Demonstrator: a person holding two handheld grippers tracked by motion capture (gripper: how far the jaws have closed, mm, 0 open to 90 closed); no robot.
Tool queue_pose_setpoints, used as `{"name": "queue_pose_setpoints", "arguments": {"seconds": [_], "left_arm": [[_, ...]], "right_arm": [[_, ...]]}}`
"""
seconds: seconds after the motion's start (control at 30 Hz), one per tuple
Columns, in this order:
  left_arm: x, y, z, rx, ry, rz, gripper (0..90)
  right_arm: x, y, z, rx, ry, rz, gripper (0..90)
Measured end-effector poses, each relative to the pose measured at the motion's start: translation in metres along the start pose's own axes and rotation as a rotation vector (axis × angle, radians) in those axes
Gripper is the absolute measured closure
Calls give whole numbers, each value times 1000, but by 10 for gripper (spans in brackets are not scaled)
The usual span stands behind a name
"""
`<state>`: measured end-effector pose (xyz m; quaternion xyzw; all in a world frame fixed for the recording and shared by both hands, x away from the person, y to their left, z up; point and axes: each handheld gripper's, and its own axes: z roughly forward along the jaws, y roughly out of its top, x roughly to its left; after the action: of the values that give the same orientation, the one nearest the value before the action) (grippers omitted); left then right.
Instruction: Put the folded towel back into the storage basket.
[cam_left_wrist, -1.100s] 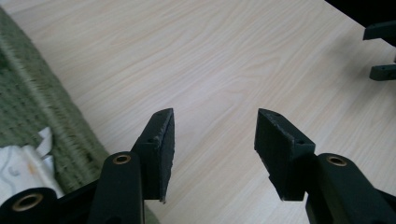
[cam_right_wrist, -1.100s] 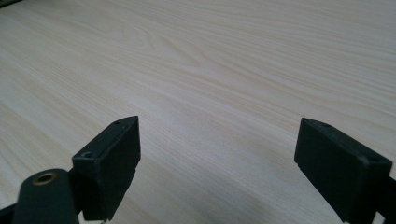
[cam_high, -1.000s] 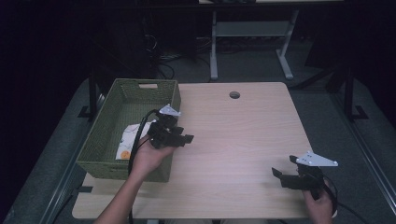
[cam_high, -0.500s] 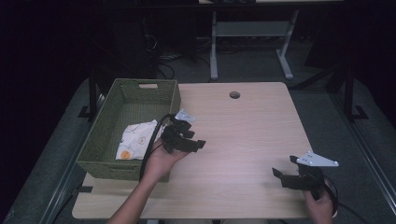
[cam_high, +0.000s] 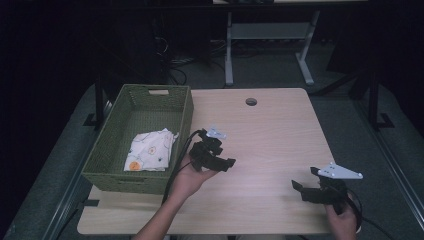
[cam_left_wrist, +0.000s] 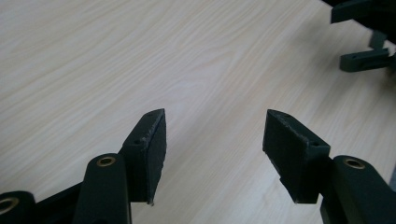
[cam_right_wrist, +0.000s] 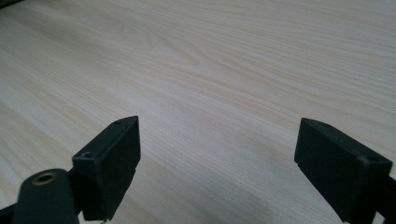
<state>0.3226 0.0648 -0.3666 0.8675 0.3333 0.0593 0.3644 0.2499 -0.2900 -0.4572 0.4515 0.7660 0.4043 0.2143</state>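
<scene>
On the pale wood worktop (cam_high: 270, 130), a green woven basket (cam_high: 107, 160) holds a patterned white cloth (cam_high: 149, 150). The left tool (cam_high: 226, 163), jaws wide and empty, has moved right, clear of the basket; the right tool (cam_high: 299, 187) stays wide open near the front edge.

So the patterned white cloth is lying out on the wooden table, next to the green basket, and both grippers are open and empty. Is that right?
Not quite. The high view shows the cloth lying inside the green basket, not on the table. The rest holds: the left gripper and the right gripper are both open and empty.
</scene>
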Motion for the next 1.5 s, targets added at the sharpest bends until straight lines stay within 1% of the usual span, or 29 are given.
{"name": "queue_pose_setpoints", "arguments": {"seconds": [0.07,0.17,0.2,0.23,0.33,0.4,0.5,0.57,0.67,0.73,0.8,0.87,0.9,0.97,1.03,1.13,1.2,1.23,1.3,1.33,1.37,1.4,1.43,1.5], "left_arm": [[-3,-1,4,-3,-8,1,403],[-7,-3,11,-13,-44,-18,401],[-8,-4,14,-20,-51,-26,399],[-10,-6,16,-26,-55,-30,399],[-13,-11,24,-17,-55,-26,399],[-15,-14,29,-18,-66,-33,399],[-19,-19,35,-12,-60,-21,396],[-22,-22,38,-17,-67,-22,394],[-25,-26,41,-9,-62,-6,392],[-26,-28,42,-17,-57,-2,388],[-26,-31,42,-45,-73,-22,384],[-27,-37,42,-61,-91,-36,384],[-27,-39,42,-62,-88,-28,383],[-28,-43,42,-64,-84,-26,381],[-29,-48,42,-67,-94,-35,379],[-31,-54,42,-56,-96,-20,376],[-33,-58,42,-55,-102,-21,372],[-33,-61,41,-51,-110,-20,370],[-36,-65,42,-53,-133,-32,365],[-37,-66,42,-37,-133,-23,365],[-38,-67,41,-23,-121,-2,365],[-39,-67,41,-21,-97,11,362],[-39,-68,39,-22,-87,15,359],[-36,-71,38,-29,-97,-2,359]], "right_arm": [[0,0,0,0,0,2,139],[0,0,0,2,-1,1,140],[-1,0,0,0,-1,-6,140],[-1,0,0,2,-1,-3,140],[-1,-1,0,1,-2,-2,140],[0,-1,-1,3,-1,1,139],[0,-1,0,4,-2,3,140],[1,-1,0,8,0,-5,140],[2,-1,1,14,0,-2,140],[2,-1,2,16,1,-4,140],[2,-1,3,23,-1,-7,139],[2,-2,4,29,-4,-10,139],[3,-2,4,31,-3,-12,140],[3,-2,5,34,-4,-16,140],[4,-2,5,33,-6,-15,140],[5,-1,5,29,-4,-19,140],[5,-1,6,30,-1,-18,139],[6,-1,6,31,1,-18,140],[7,-1,6,33,3,-21,139],[7,-1,7,34,3,-23,140],[8,-1,7,35,3,-23,139],[8,0,7,35,6,-25,139],[8,0,8,34,8,-34,139],[10,1,9,41,9,-45,140]]}}
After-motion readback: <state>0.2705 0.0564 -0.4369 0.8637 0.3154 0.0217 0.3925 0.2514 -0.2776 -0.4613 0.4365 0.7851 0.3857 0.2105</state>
